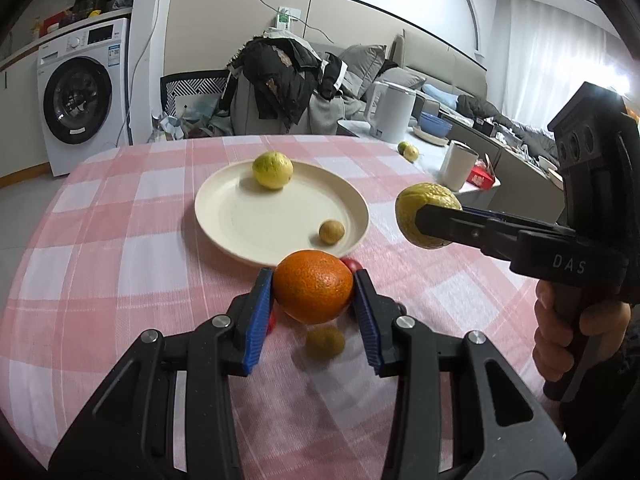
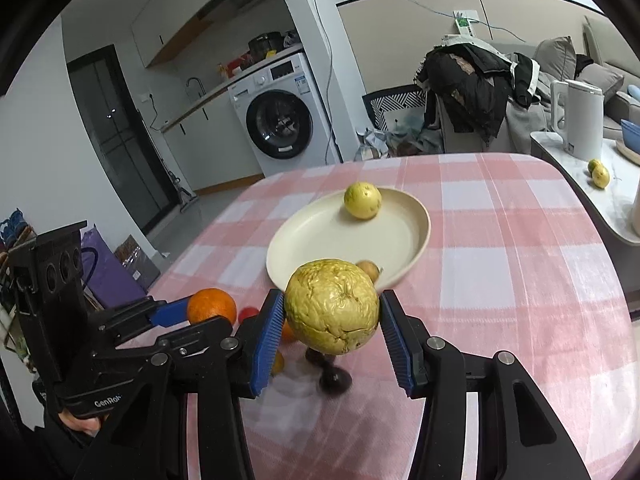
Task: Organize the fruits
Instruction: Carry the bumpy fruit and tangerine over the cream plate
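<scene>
Left gripper (image 1: 313, 292) jaws clamp an orange (image 1: 312, 286); right gripper (image 2: 332, 316) jaws clamp a wrinkled yellow fruit (image 2: 332, 306), both above the desk (image 1: 120, 240) near the plate (image 1: 248, 240). Round fruit may slip or roll off.

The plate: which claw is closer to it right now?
Left, as far as I can judge. The left claw, clamped on the orange, is just off the plate's near rim. The right claw, holding a wrinkled yellow fruit, is off to one side.

Even indoor light, bright curtained window at right, fisheye-bent dark edges, slight blur.
</scene>
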### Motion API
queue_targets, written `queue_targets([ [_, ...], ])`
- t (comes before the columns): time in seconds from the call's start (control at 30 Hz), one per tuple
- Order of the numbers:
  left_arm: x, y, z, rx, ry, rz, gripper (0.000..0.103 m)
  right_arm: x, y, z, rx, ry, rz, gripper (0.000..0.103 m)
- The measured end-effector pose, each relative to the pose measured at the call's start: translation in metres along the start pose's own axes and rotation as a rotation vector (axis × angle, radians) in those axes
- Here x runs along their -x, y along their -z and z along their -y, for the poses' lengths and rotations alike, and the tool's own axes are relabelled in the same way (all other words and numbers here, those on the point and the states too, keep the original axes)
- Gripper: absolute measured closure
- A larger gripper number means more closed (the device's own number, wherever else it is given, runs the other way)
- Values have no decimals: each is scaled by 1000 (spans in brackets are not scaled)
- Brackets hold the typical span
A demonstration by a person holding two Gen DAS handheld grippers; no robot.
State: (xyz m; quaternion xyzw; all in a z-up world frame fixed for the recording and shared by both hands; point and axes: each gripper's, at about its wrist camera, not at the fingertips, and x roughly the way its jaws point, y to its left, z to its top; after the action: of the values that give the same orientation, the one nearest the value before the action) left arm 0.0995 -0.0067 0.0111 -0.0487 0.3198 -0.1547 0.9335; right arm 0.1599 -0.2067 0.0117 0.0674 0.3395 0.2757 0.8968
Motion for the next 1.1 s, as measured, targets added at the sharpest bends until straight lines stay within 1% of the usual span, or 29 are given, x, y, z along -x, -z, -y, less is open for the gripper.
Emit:
queue_targets([
  [0.13,-7,-10,-6,10,-15,22,66,-6,-10,1,-13,-2,21,54],
  [0.2,-14,-16,-13,36,-18,15,66,-8,-13,1,-16,-4,28,54],
  [0.33,-26,-23,-22,54,-39,21,66,-16,-21,4,-47,-30,40,54],
  [0.57,-43,-36,-32,74,-66,29,66,-23,-34,4,-29,13,77,54],
  [0.73,-53,-45,-34,79,-69,36,66,-31,-43,16,-91,-25,85,54],
  [0.87,-64,-50,-35,68,-73,31,66,-40,-49,24,-116,-15,83,54],
  [1.0,-73,-49,-36,64,-88,25,66,-45,-50,25,-91,24,100,54],
  [1.1,-79,-46,-38,65,-87,17,66,-52,-46,28,-74,55,86,54],
])
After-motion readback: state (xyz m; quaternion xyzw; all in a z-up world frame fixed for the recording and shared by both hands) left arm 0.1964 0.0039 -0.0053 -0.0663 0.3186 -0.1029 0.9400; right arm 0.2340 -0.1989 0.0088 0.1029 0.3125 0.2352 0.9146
